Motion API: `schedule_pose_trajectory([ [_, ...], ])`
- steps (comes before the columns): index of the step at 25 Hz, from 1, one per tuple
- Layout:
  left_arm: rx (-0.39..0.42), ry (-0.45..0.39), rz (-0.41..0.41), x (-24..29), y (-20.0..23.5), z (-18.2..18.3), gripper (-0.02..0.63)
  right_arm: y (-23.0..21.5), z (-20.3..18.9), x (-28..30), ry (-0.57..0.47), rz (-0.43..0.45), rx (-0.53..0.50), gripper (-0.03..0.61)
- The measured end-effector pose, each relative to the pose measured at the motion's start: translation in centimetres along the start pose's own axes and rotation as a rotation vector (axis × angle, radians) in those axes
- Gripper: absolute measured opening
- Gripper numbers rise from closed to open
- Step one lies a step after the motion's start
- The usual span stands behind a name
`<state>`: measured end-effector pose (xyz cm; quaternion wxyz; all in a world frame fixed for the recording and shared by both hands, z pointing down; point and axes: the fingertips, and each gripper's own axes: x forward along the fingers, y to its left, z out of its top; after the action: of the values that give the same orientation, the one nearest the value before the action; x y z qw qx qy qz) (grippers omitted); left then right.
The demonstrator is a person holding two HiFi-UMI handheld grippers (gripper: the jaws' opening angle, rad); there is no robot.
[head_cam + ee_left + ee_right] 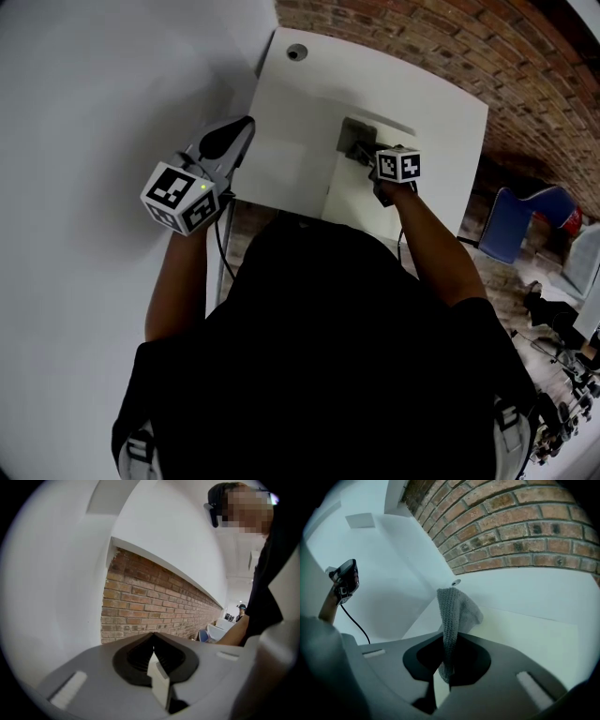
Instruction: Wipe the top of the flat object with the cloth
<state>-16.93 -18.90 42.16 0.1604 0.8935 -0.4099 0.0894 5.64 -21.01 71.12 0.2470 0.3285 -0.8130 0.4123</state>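
Fingers of right gripper (448,648) pinching grey cloth (452,613) over flat object (529,641), left gripper (153,641) fingers pressed together, empty

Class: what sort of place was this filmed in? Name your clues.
Probably an indoor workroom or lab: a bare brick wall, a plain white table, and a blue chair near cluttered equipment.

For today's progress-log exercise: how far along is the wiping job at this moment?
Done: the grey cloth is picked up, pinched in the shut right tongs. In hand: it is held over the white flat object; contact is unclear. Remaining: the wiping itself; no wiped strip shows. The left tongs are shut, empty, off to the side.
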Motion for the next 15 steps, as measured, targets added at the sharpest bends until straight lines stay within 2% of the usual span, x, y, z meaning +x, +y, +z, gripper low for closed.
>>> schedule_pose_trajectory([
  [15, 0.007, -0.008, -0.075, 3.0, -1.9, 0.5, 0.002, -7.0, -2.0, -5.1, -0.05, -0.125, 0.134, 0.011],
])
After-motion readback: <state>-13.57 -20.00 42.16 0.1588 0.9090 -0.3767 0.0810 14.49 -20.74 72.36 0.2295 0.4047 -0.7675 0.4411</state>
